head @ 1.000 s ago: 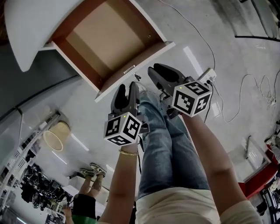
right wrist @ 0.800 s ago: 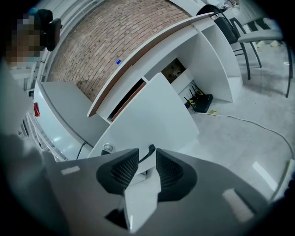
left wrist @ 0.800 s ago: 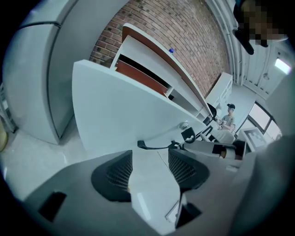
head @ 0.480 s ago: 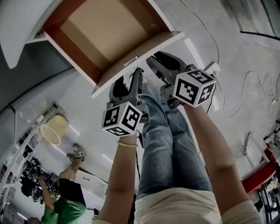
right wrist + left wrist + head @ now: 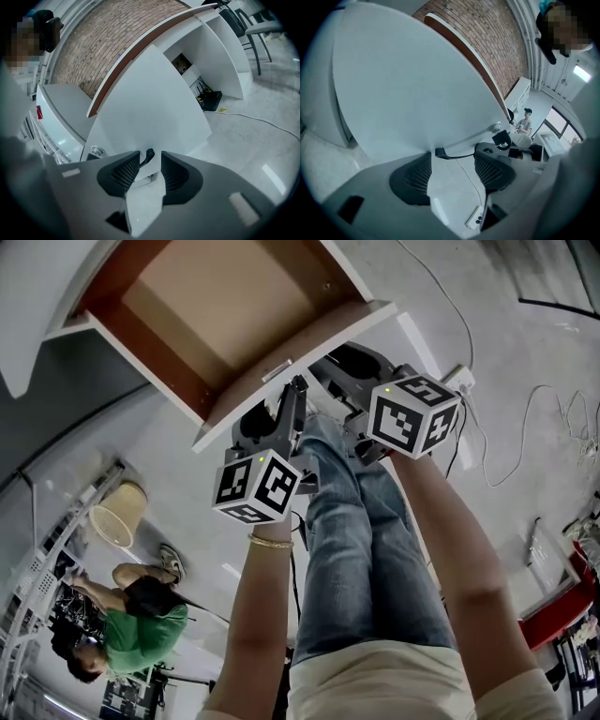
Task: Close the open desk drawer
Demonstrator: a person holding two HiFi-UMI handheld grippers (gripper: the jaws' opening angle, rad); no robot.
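Observation:
The open drawer [image 5: 216, 306], brown wood inside, has a white front panel [image 5: 314, 348] with a small silver handle [image 5: 275, 371]. My left gripper [image 5: 277, 413] is just below that panel's lower edge, and my right gripper [image 5: 336, 371] sits beside it to the right. Both jaws have just been opening and stand open, gripping nothing. In the left gripper view the front panel [image 5: 408, 79] fills the picture ahead of the left gripper [image 5: 452, 164]. In the right gripper view the panel [image 5: 150, 108] stands close ahead of the right gripper [image 5: 149, 171]. A silver lock [image 5: 97, 150] sits on the panel.
The white desk top [image 5: 37, 296] lies at the upper left. My own legs in jeans [image 5: 366, 549] are under the grippers. On the floor are a wicker basket [image 5: 117, 512], a person in green [image 5: 141, 624], a power strip [image 5: 459, 381] with cables, and a red object [image 5: 553, 615].
Both grippers have moved closer to the drawer's front panel, and the left jaws stand wider. The person in green has come further into view at the lower left.

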